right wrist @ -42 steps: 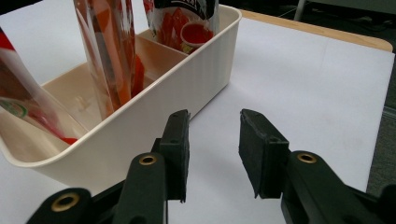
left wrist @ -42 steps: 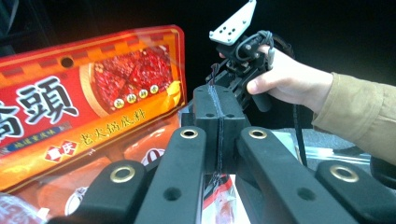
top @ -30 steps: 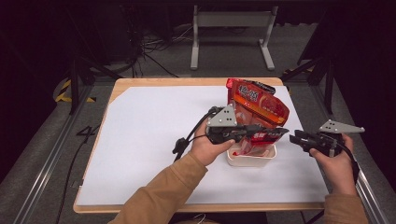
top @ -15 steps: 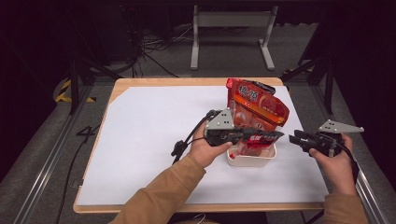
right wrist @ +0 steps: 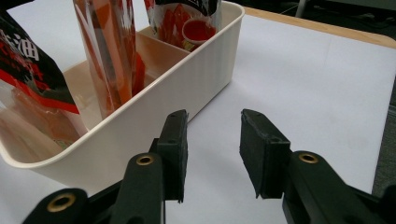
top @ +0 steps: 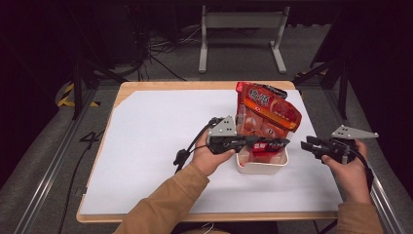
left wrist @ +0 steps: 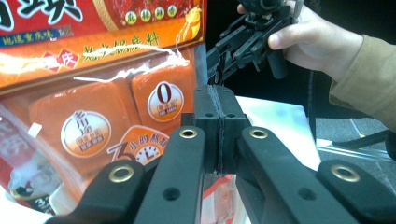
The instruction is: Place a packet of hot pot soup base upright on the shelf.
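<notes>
A white bin (top: pixel 263 168) sits on the table right of centre, with a big red-orange snack bag (top: pixel 265 109) standing against its far side. My left gripper (top: pixel 284 142) reaches over the bin from the left. In the left gripper view its jaws are pressed together (left wrist: pixel 217 116), apparently on the top of a small dark red sachet (top: pixel 265 147) that hangs into the bin. My right gripper (top: pixel 308 145) is held open just right of the bin, with nothing between its fingers (right wrist: pixel 215 149). The bin (right wrist: pixel 196 79) holds the dark red sachet (right wrist: pixel 28 70) and a clear orange packet (right wrist: pixel 112 56).
White paper (top: pixel 160 141) covers the wooden table, with wide bare room left of the bin. A cable (top: pixel 187 148) trails from the left gripper. The table's right edge (top: pixel 316 126) lies close behind the right hand. Metal frame legs and cables stand on the floor beyond.
The left gripper has drawn back very slightly to the left over the bin, still shut. The right gripper has stayed where it was, open.
</notes>
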The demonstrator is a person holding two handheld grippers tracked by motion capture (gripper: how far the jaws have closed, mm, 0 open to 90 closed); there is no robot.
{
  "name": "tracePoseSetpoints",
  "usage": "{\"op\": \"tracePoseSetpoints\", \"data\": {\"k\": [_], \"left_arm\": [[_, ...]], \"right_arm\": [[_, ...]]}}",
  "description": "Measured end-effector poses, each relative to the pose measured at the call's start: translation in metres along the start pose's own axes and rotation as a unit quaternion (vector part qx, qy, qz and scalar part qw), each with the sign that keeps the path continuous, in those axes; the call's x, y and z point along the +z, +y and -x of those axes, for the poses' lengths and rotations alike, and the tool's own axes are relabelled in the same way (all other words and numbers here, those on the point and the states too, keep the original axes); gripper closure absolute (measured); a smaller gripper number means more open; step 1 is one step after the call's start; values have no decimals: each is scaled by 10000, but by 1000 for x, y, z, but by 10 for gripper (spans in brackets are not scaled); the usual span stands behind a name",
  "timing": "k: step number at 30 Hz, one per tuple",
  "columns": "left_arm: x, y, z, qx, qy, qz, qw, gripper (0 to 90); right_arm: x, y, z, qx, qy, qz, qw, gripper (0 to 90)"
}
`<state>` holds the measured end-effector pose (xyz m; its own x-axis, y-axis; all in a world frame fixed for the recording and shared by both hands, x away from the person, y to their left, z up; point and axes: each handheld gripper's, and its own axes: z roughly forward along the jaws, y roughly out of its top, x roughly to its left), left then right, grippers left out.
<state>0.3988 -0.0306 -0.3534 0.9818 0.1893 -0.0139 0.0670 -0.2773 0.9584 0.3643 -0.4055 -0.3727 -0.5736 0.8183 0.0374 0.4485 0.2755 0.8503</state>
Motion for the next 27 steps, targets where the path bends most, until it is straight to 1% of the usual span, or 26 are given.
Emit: {"op": "tracePoseSetpoints", "data": {"k": [8, 12, 16, 20, 22, 23, 25, 27], "left_arm": [[-3, -5, -4, -121, 13, -59, 9999, 897], [-4, -6, -6, -122, 47, -105, 9999, 894], [-8, -11, -9, -216, 71, -135, 9997, 891], [-11, -13, -10, -290, 64, -66, 9995, 881], [-12, -13, -11, -314, 56, -46, 9995, 851], [-14, -13, -10, -317, 56, -28, 9995, 851], [-17, -13, -10, -337, 67, -1, 9994, 788], [-19, -12, -9, -357, 132, 33, 9993, 685]], "right_arm": [[1, 0, 0, 4, -1, -10, 10000, 613], [1, 0, 0, 7, 0, -14, 10000, 612], [1, 0, 0, 0, -10, -28, 10000, 610], [2, 0, 0, -3, -12, -35, 10000, 608], [2, 0, 0, -6, -10, -33, 10000, 608], [2, 0, 0, -4, -10, -37, 10000, 607], [2, 0, -1, -11, -14, -40, 10000, 602], [1, 0, -1, -14, -18, -25, 10000, 601]]}}
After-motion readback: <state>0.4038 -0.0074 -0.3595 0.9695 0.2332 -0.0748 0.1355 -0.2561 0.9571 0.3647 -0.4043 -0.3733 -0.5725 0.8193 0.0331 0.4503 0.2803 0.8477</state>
